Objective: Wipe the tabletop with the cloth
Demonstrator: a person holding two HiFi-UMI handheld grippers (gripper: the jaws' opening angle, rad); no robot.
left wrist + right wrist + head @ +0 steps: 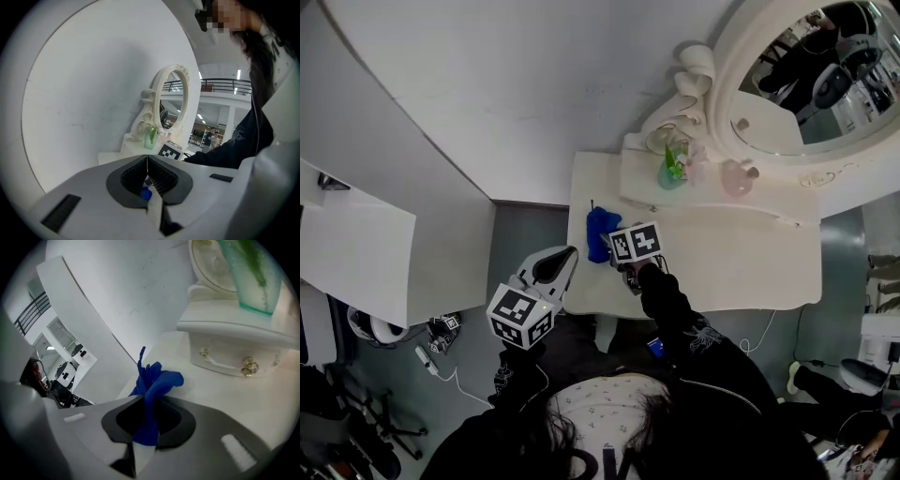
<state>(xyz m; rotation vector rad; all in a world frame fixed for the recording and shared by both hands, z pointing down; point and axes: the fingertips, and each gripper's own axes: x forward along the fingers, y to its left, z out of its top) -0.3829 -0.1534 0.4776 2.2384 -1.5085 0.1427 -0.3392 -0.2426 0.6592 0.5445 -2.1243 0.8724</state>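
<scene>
A blue cloth (598,234) lies bunched at the left end of the white dressing table (722,262). My right gripper (612,246) is shut on the cloth; in the right gripper view the cloth (157,378) sticks up out of the closed jaws (149,404) above the tabletop (225,394). My left gripper (570,253) hovers just off the table's left front corner. Its jaws (147,158) are shut with nothing held between them. A sliver of the blue cloth (146,193) shows beyond them.
A green glass vase (672,169) and a pink object (736,176) stand on a small drawer shelf (225,343) at the table's back. An ornate oval mirror (806,84) rises behind. A white wall runs along the left. Cables lie on the floor (450,375).
</scene>
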